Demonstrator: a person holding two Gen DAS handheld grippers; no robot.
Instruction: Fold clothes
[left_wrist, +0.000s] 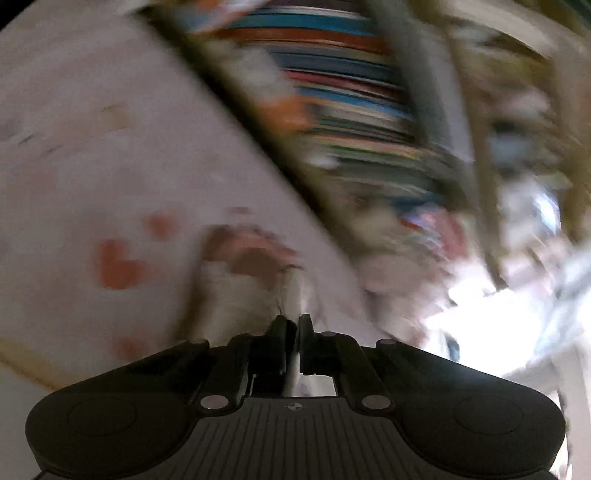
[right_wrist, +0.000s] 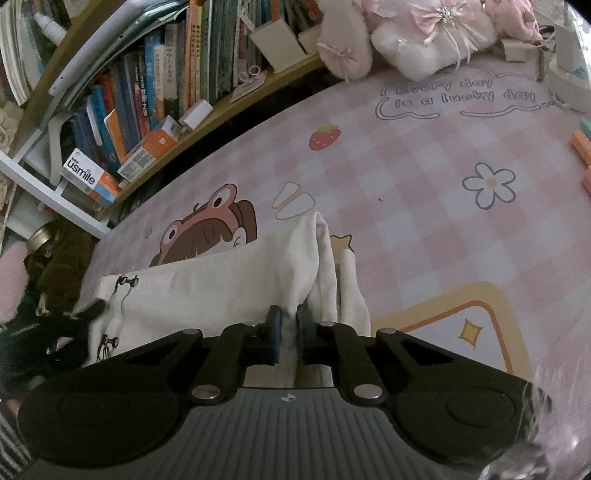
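Note:
A cream garment (right_wrist: 221, 288) with small black bicycle prints lies bunched on the pink checked table mat (right_wrist: 424, 177), covering part of its cartoon frog-hat figure. My right gripper (right_wrist: 289, 319) is shut on a fold of this cloth, and a ridge of fabric rises just ahead of the fingertips. The left wrist view is heavily blurred. In it my left gripper (left_wrist: 293, 325) is shut with a thin strip of the cream garment (left_wrist: 236, 295) pinched between its fingers. A dark blurred shape (right_wrist: 74, 325) sits at the garment's left end in the right wrist view.
A bookshelf (right_wrist: 147, 92) packed with books and small boxes runs along the mat's far left edge. Pink and white plush toys (right_wrist: 424, 44) sit at the back. Orange items (right_wrist: 581, 144) lie at the right edge, and a white container (right_wrist: 569, 74) stands at the back right.

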